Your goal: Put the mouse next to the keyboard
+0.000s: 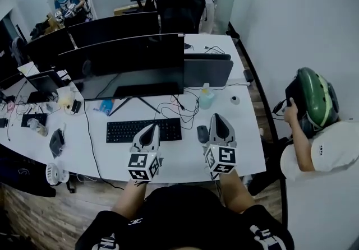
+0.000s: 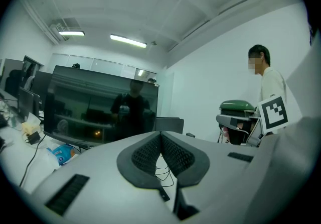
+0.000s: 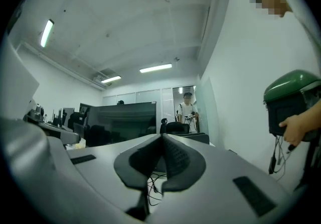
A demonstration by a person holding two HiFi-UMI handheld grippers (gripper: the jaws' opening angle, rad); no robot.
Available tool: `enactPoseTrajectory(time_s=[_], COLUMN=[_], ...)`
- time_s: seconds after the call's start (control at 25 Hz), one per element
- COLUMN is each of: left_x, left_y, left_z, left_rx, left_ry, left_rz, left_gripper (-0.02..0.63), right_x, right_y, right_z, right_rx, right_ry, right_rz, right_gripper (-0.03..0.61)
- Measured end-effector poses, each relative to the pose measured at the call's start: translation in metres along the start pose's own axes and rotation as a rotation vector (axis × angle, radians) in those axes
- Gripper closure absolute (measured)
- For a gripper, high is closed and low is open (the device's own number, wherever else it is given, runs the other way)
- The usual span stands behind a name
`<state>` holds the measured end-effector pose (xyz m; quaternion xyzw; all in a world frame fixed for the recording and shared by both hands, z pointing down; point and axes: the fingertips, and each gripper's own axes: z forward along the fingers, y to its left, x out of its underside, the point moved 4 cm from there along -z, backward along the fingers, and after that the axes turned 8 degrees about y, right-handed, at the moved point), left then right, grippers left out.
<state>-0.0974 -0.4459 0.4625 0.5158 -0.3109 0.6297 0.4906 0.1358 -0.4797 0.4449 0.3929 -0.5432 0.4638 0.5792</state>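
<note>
In the head view a black keyboard (image 1: 143,130) lies on the white desk (image 1: 247,148) in front of a monitor. A dark mouse (image 1: 202,133) rests on the desk just right of the keyboard, a small gap between them. My right gripper (image 1: 217,117) hovers right beside the mouse, shut with nothing in it. My left gripper (image 1: 150,129) is over the keyboard's right half, also shut and empty. In the left gripper view the left gripper (image 2: 161,135) has its pads touching. The right gripper (image 3: 162,138) looks the same in its own view, pads pressed together.
A wide black monitor (image 1: 132,64) stands behind the keyboard, with loose cables (image 1: 180,107) and a pale bottle (image 1: 206,97) to its right. A person holding a green device (image 1: 314,97) sits at the desk's right end. A small fan (image 1: 56,174) sits at the near left edge.
</note>
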Motion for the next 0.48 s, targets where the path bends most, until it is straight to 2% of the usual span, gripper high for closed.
enactPoseTrajectory(time_s=[0.48], left_x=[-0.002], left_y=[0.008], left_z=[0.001], left_rx=[-0.005], left_ry=[-0.008], left_rz=[-0.003], left_gripper=[0.597], right_x=[-0.001], right_y=[0.013], right_z=[0.006], right_rx=[-0.025], right_ry=[0.001], right_rz=[-0.034], right_gripper=[0.565])
